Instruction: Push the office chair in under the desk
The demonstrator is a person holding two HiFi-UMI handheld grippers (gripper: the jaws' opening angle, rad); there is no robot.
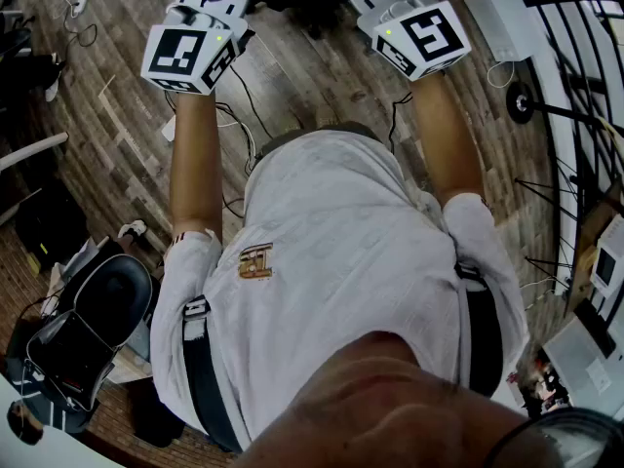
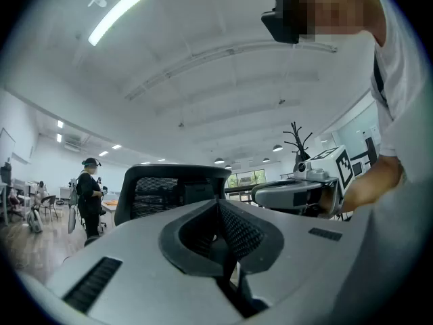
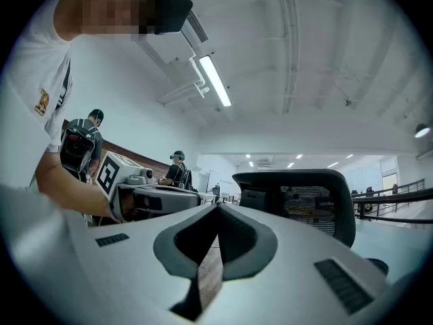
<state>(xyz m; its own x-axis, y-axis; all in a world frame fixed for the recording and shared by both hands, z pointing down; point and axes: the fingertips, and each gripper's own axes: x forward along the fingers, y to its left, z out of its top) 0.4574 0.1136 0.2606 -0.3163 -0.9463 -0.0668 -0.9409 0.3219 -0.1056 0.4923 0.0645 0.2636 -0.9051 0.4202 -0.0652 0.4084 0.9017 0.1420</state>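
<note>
1. Ahead of both grippers stands the office chair (image 2: 172, 189), its mesh backrest just beyond the jaw tips and in reach for a push.
2. I hold the left gripper (image 2: 220, 205) and right gripper (image 3: 218, 210) side by side, the jaws of each closed together on nothing. I judge blunt ends suit shoving.
3. Neither seems to touch the backrest, though the wide lens makes that uncertain. I can't make out the desk.

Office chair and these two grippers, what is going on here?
A person holds the left gripper and the right gripper side by side, both aimed at the mesh back of the office chair ahead. Both pairs of jaws are closed and hold nothing. No contact with the chair shows, so the push seems not yet begun.
</note>
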